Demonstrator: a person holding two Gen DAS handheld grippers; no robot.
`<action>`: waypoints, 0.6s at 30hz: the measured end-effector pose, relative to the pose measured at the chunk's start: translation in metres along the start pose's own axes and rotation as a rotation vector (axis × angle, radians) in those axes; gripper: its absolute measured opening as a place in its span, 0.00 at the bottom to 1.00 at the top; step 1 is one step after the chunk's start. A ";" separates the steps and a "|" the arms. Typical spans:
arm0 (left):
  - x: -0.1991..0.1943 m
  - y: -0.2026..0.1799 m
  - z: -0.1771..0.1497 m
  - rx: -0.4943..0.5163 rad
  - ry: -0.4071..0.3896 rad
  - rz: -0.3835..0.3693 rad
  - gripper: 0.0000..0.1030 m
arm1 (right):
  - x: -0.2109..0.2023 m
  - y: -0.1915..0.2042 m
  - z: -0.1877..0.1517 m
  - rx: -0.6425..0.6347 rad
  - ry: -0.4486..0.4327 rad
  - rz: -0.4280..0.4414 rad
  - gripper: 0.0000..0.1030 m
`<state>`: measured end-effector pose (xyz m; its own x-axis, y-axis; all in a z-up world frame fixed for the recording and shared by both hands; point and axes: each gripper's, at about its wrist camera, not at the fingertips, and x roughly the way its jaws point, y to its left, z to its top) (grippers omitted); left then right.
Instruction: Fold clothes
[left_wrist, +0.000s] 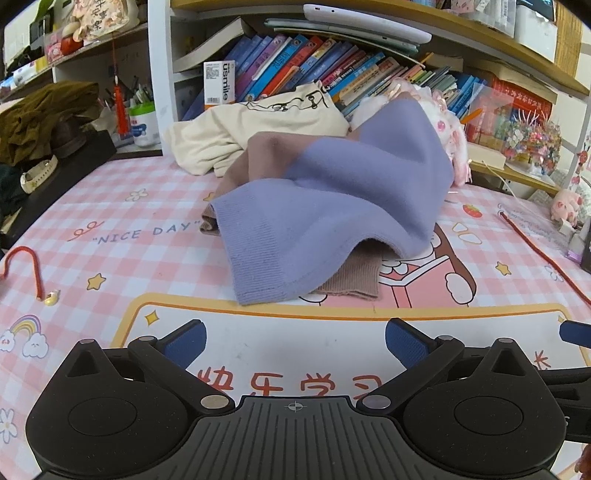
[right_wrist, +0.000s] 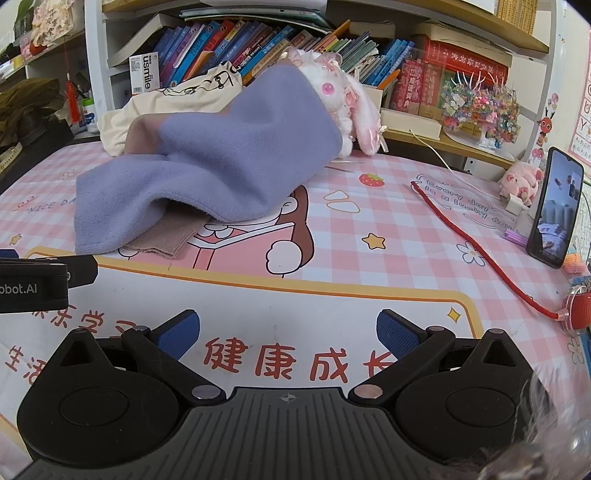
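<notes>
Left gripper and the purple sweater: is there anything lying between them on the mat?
No. The left wrist view shows only bare printed mat between the open left gripper and the purple sweater.

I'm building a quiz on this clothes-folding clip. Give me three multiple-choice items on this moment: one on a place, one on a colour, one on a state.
1. Where does the cream garment lie?
A. Behind the sweater
B. In front of the sweater
C. Under the phone

2. What colours is the sweater?
A. Green and white
B. Purple and brown
C. Red and black

3. How do the left gripper and right gripper stand?
A. Both shut on cloth
B. Both open, empty
C. One holds the cord

Answers: 1 A, it sits nearer the bookshelf; 2 B, purple top panel, brown below; 3 B, bare mat shows between the fingers.
</notes>
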<state>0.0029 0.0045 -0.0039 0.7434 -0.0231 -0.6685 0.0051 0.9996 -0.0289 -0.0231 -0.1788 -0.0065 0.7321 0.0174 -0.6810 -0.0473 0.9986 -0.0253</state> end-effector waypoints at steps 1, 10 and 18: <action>0.000 0.000 0.000 0.002 0.000 0.002 1.00 | 0.001 0.000 0.000 0.000 0.001 0.000 1.00; 0.000 0.002 0.002 -0.009 0.000 0.021 1.00 | 0.003 -0.001 0.001 0.002 0.007 0.001 1.00; -0.001 0.005 0.002 -0.026 -0.005 0.036 1.00 | 0.005 0.000 0.002 -0.004 0.006 0.012 1.00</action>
<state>0.0041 0.0098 -0.0019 0.7463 0.0130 -0.6654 -0.0388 0.9990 -0.0241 -0.0175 -0.1782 -0.0084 0.7271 0.0294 -0.6859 -0.0593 0.9980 -0.0200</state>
